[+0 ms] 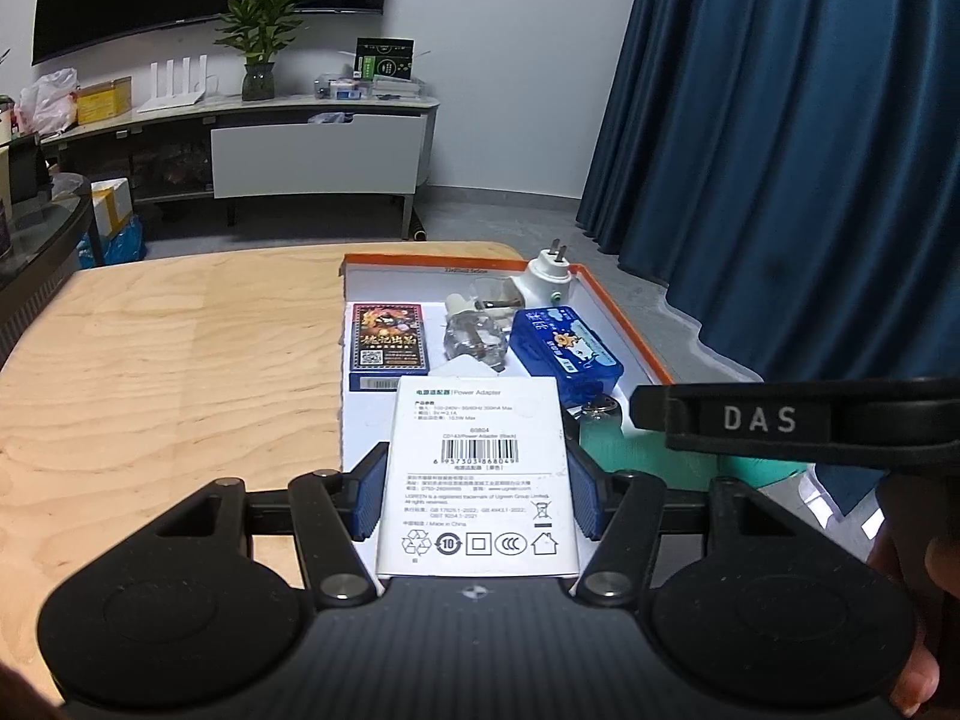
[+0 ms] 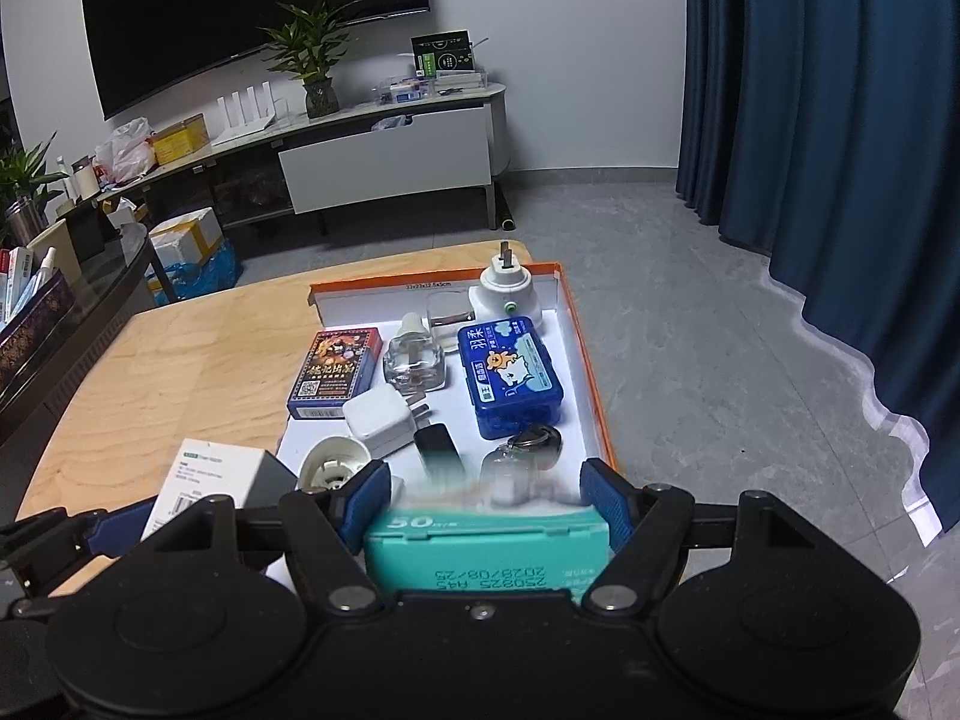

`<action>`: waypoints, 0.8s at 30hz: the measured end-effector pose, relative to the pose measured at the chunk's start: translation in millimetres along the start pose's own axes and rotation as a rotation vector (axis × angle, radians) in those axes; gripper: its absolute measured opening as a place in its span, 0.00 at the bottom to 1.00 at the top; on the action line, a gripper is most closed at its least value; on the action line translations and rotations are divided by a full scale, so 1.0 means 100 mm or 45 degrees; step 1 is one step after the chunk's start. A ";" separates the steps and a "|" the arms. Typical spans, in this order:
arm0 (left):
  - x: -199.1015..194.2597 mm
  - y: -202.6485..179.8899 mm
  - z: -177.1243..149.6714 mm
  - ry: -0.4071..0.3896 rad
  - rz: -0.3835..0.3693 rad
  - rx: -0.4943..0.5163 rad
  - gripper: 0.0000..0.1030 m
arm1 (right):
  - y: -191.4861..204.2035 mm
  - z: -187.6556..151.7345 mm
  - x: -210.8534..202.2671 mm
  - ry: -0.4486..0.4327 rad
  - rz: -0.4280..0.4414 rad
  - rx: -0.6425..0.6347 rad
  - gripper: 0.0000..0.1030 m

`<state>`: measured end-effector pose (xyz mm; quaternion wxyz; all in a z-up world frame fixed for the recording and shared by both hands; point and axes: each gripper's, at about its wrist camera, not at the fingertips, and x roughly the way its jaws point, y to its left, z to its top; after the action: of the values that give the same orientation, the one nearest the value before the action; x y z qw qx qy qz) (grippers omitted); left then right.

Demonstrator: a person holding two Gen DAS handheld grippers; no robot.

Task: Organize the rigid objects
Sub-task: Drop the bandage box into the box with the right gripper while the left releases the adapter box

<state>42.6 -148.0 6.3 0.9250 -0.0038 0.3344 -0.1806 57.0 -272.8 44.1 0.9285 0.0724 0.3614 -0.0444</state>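
Note:
My left gripper (image 1: 477, 495) is shut on a white power adapter box (image 1: 478, 474), held over the near end of the orange-rimmed tray (image 1: 630, 324). The same box shows at the left of the right wrist view (image 2: 213, 483). My right gripper (image 2: 486, 495) is shut on a teal box (image 2: 486, 546) at the tray's near right end; the teal box also shows in the left wrist view (image 1: 648, 450). In the tray lie a card box (image 2: 336, 375), a glass bottle (image 2: 417, 360), a blue case (image 2: 510, 375), a white charger (image 2: 381, 417) and a white plug-in device (image 2: 507, 291).
The tray sits at the right side of a wooden table (image 1: 174, 360). A white round cap (image 2: 333, 462), a small black item (image 2: 435, 444) and a key ring (image 2: 534, 441) lie in the tray's near part. A blue curtain (image 2: 840, 120) hangs to the right.

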 end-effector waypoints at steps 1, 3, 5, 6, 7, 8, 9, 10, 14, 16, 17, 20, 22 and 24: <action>0.00 -0.01 0.00 0.001 -0.001 0.004 0.58 | 0.00 0.01 0.01 0.001 0.001 -0.001 0.81; 0.01 -0.03 0.00 0.005 -0.005 0.010 0.58 | 0.00 0.02 0.03 0.003 0.006 -0.003 0.81; 0.02 -0.04 0.00 0.007 -0.009 0.013 0.58 | 0.01 0.05 0.04 -0.001 0.006 -0.006 0.81; 0.02 -0.04 0.00 0.009 -0.012 0.015 0.58 | 0.01 0.07 0.05 -0.001 0.007 -0.006 0.81; 0.03 -0.05 0.00 0.009 -0.015 0.017 0.58 | 0.00 0.08 0.07 0.000 0.011 -0.005 0.81; 0.04 -0.06 0.00 0.009 -0.016 0.020 0.58 | 0.00 0.10 0.09 0.003 0.016 -0.005 0.81; 0.05 -0.07 0.00 0.011 -0.019 0.022 0.58 | 0.00 0.11 0.11 0.005 0.022 -0.007 0.81; 0.06 -0.07 0.01 0.014 -0.021 0.022 0.58 | 0.01 0.13 0.13 0.005 0.030 -0.009 0.81; 0.09 -0.08 0.01 0.031 -0.045 0.016 0.58 | 0.04 0.25 0.22 0.003 0.067 -0.007 0.81; 0.12 -0.10 0.01 0.031 -0.045 0.026 0.58 | 0.06 0.34 0.25 -0.011 0.094 -0.003 0.81; 0.13 -0.11 0.01 0.033 -0.040 0.027 0.58 | 0.07 0.39 0.27 -0.022 0.100 -0.006 0.81; 0.19 -0.10 0.02 0.045 -0.059 0.008 0.58 | 0.08 0.52 0.32 -0.095 0.139 -0.014 0.73; 0.22 -0.11 0.02 0.057 -0.067 0.005 0.58 | 0.06 0.60 0.36 -0.122 0.199 0.001 0.77; 0.24 -0.13 0.01 0.065 -0.071 0.013 0.58 | 0.05 0.65 0.40 -0.126 0.211 0.009 0.81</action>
<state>56.5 -168.2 -6.1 0.9108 -0.0038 0.3566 -0.2081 130.5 -280.1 64.3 0.9454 0.1032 0.3078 0.0279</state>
